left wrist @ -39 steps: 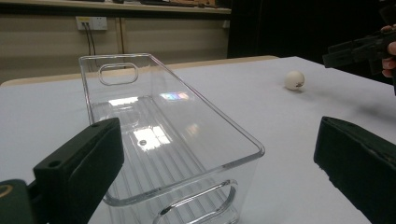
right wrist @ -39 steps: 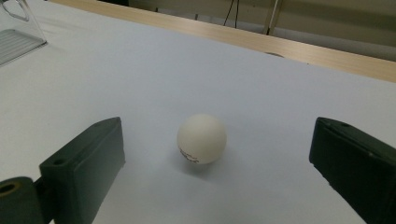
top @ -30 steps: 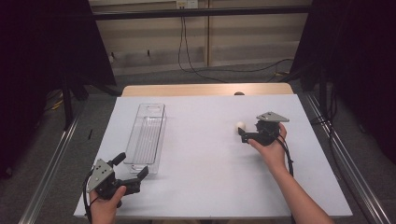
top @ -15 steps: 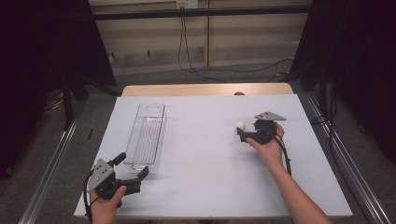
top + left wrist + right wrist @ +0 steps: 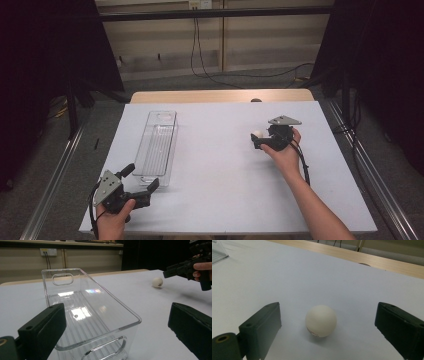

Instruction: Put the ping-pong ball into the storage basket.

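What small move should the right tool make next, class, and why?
Probably close the right tool on the ball. Its jaws stand open on either side of the ball, which rests on the table between them, untouched. Gripping comes before any lift toward the bin.

**Bright table, dark surroundings**

Even overhead light falls on the white table, while the room at both sides sinks into near-black. The clear bin carries bright glare patches on its ribbed floor. The white ball casts a soft, short shadow. Near jaws are slightly blurred; the high view is grainy.
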### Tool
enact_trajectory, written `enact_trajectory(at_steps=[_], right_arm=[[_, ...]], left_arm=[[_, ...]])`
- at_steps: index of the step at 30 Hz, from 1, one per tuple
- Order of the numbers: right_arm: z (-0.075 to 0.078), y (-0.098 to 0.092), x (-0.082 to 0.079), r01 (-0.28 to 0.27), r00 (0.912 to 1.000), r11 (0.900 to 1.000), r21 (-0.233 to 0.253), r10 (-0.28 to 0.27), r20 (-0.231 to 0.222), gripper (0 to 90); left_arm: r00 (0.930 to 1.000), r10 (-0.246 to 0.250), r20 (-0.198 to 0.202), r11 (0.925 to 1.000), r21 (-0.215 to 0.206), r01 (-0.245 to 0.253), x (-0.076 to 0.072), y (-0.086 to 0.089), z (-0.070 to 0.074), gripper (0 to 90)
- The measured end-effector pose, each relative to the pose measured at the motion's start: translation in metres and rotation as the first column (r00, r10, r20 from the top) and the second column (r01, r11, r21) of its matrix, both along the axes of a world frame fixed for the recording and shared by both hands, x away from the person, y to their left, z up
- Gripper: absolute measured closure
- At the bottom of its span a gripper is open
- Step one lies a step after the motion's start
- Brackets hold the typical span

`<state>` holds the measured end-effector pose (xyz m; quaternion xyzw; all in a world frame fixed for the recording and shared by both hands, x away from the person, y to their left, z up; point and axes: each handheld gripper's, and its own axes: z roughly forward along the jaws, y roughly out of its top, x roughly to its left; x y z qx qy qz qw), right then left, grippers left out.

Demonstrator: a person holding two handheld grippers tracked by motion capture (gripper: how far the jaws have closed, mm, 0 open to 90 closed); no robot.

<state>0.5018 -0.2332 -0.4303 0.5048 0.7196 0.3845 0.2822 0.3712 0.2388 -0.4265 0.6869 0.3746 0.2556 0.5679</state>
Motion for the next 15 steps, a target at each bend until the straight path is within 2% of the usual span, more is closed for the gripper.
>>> enact_trajectory(at_steps=[9, 15], right_arm=[[-0.0019, 0.0012, 0.0058, -0.004, 0.9998, 1.0, -0.004, 0.003, -0.017, 7.2], [-0.0064, -0.001, 0.0089, -0.001, 0.9996, 1.0, 0.013, 0.001, -0.029, 8.7]], left_arm=[[1.0, -0.002, 0.002, 1.0, 0.001, 0.002, 0.0001, 0.0002, 0.0001, 1.8], [1.0, -0.004, 0.0, 1.0, 0.006, 0.004, 0.0001, -0.0002, -0.0002, 1.8]])
